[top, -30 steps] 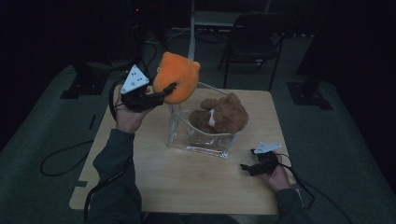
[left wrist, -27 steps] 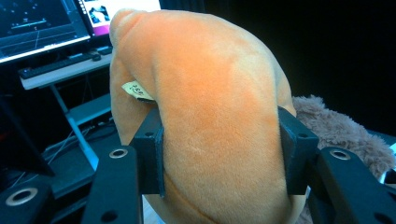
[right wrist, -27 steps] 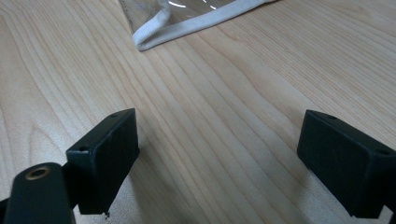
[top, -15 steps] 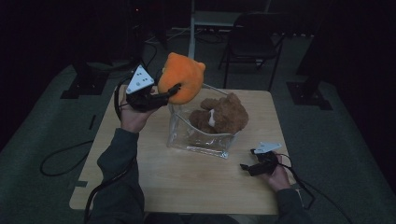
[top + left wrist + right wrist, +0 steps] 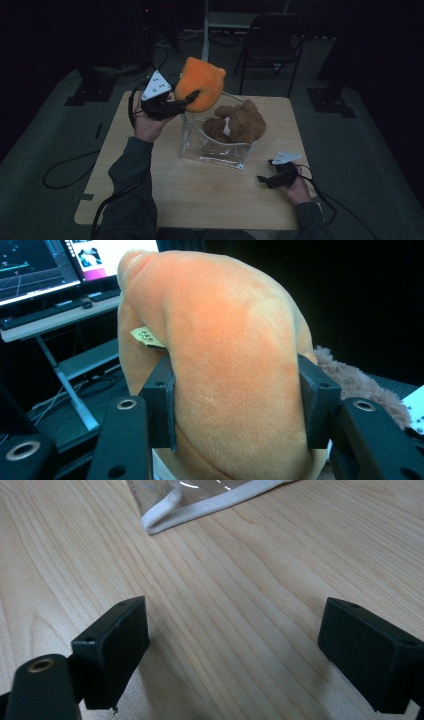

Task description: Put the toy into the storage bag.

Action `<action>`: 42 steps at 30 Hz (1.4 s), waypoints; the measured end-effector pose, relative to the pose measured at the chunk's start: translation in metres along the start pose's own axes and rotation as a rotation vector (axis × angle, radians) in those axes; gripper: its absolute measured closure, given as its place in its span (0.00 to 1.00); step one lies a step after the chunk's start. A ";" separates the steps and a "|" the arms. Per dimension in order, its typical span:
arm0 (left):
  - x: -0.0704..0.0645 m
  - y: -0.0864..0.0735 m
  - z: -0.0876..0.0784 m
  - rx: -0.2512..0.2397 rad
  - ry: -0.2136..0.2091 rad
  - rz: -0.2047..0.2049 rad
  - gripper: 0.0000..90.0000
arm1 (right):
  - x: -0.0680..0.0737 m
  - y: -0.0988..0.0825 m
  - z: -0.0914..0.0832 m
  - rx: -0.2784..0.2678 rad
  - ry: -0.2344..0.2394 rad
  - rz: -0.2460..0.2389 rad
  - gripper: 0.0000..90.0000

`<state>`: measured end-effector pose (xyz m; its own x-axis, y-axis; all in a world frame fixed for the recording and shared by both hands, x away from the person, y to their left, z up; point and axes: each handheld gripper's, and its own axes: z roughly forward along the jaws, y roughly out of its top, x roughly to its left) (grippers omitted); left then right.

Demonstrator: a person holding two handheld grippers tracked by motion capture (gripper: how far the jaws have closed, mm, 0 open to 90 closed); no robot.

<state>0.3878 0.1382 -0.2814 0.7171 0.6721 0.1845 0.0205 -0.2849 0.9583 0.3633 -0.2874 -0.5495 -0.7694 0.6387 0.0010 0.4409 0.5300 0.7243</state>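
A pale wooden table (image 5: 210,200) bears a clear, white-edged container (image 5: 212,150), with the right hand-held gripper (image 5: 265,179) resting beside it.

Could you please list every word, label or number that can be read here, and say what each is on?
None can be read.
Tag on the orange plush: a small yellowish tag bears dark print, too small and blurred to read.
Monitors behind the plush: on-screen text and graphs, too small to read.
Brown plush, clear bin, table: no writing visible.

Left gripper (image 5: 186,100) raised, fingers clamped; right gripper (image 5: 265,178) low at the table, fingers apart.
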 end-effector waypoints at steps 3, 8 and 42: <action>-0.002 -0.001 0.003 0.000 -0.007 -0.005 0.52 | 0.000 0.000 0.000 0.000 0.000 0.000 0.14; -0.004 -0.002 0.007 0.003 -0.016 -0.009 0.52 | 0.000 0.000 0.000 0.000 0.000 0.000 0.14; -0.013 -0.015 0.024 0.026 -0.051 -0.025 0.52 | 0.000 0.000 0.000 0.000 -0.003 0.003 0.14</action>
<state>0.3953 0.1169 -0.3030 0.7504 0.6440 0.1486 0.0565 -0.2865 0.9564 0.3634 -0.2875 -0.5495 -0.7671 0.6415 0.0010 0.4429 0.5284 0.7244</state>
